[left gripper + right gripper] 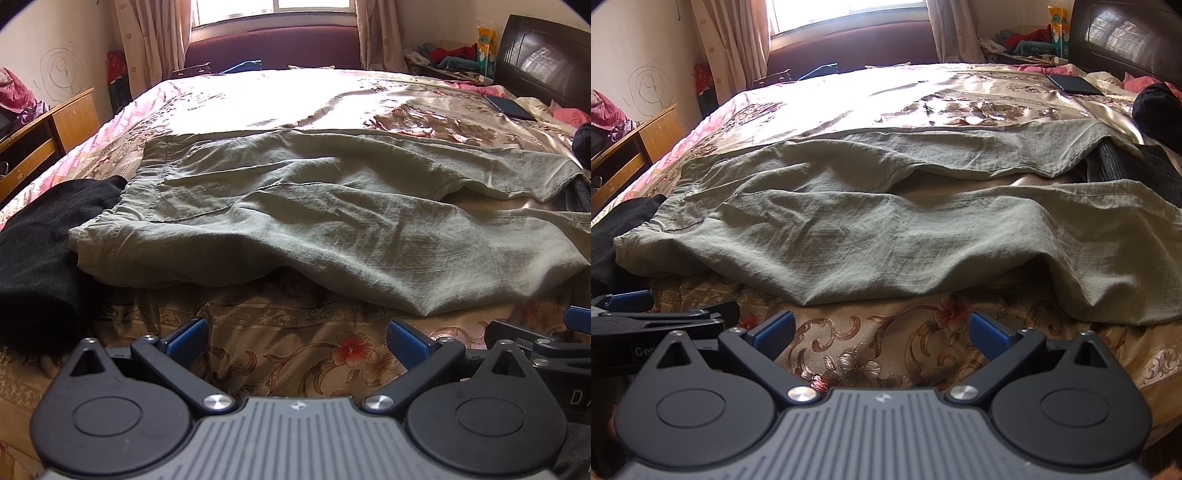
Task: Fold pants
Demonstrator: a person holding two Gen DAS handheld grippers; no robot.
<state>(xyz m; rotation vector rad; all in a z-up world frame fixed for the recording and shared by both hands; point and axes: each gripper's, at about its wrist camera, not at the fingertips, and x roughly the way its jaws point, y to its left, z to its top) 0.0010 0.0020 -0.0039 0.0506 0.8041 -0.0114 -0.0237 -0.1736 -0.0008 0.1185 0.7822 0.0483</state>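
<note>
Olive-green pants lie spread flat across the floral bedspread, waistband to the left, the two legs running right with a gap between them. They also show in the right wrist view. My left gripper is open and empty, low over the bedspread just short of the near leg's edge. My right gripper is open and empty too, beside the left one and the same distance from the near leg. The right gripper shows at the right edge of the left wrist view.
A black garment lies at the pants' waistband on the left. Dark clothing lies under the far leg's end at the right. A dark flat phone or tablet rests near the headboard. A wooden desk stands left of the bed.
</note>
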